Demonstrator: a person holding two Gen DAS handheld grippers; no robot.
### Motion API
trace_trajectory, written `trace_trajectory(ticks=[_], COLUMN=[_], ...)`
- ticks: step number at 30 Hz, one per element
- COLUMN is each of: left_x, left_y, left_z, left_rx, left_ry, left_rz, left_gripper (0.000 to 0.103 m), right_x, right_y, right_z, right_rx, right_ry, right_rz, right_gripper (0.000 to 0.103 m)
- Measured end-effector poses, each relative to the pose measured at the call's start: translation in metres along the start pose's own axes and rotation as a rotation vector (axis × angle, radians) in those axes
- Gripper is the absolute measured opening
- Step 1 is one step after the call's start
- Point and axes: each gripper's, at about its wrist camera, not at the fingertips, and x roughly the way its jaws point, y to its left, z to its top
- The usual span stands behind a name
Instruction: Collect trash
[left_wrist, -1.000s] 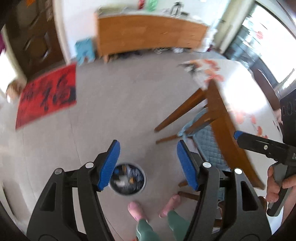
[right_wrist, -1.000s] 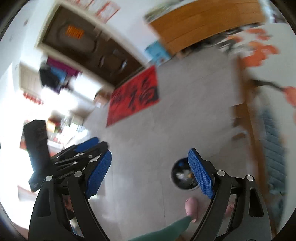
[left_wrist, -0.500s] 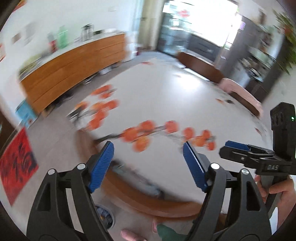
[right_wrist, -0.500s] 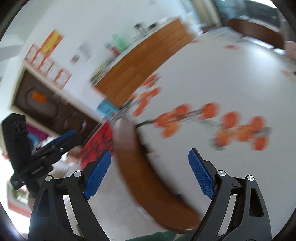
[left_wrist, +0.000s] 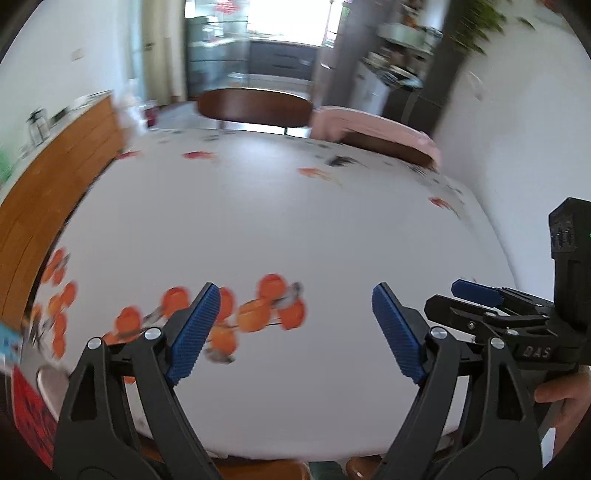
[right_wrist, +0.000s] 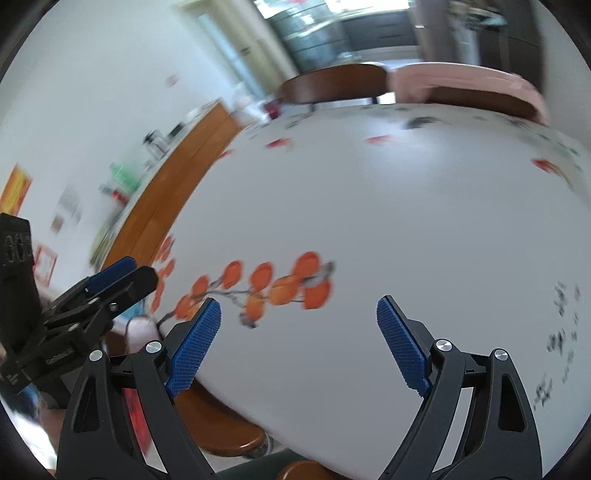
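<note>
Hovering wide open and empty over the table (left_wrist: 295, 229), the left gripper (left_wrist: 295, 328) and right gripper (right_wrist: 299, 332) have no trash visible ahead of them, so its weight, stiffness and best hold cannot be judged.

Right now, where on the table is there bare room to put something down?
The table is bare white in the middle, between the orange fruit print near you and the small red prints at the far edge. Nothing stands on it. The far side is crowded: a brown chair and a pink-covered chair press against it. Both grippers are open and hold nothing.
</note>
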Motion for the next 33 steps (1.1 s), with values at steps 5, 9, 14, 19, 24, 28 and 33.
trace_trajectory(ticks=[5,9,14,19,24,28,33], left_x=[0.017,0.026,0.034,0.031,0.039,0.041,0.041], left_y=[-0.035,-0.051,-0.069,-0.084,-0.090,-0.089,-0.090], left_z=[0.013,0.017,0.018,0.017,0.019,0.021,0.020], left_rx=[0.131,0.183,0.207,0.236,0.214,0.197,0.198], left_ry=[0.025,0.041,0.045,0.032,0.051,0.054,0.041], left_rz=[-0.072,-0.125,-0.154,-0.145,-0.115,-0.083,-0.010], left_gripper=[0.089,0.089,0.096,0.096,0.096,0.096,0.096], right_x=[-0.025,-0.038,-0.053,-0.065,-0.076,-0.079,-0.079], right_y=[-0.029,-0.042,-0.054,-0.060,-0.062,-0.067,-0.070], right_z=[-0.013,-0.021,-0.030,-0.028,-0.026,-0.025,-0.025], right_rx=[0.126,0.184,0.210,0.199,0.169,0.169,0.163], right_ry=[-0.066,-0.103,-0.120,-0.141,-0.159,-0.159,-0.162], right_rz=[-0.079,-0.131,-0.168,-0.201,-0.223,-0.219,-0.208], right_gripper=[0.086,0.086,0.086,0.086,0.086,0.086,0.086])
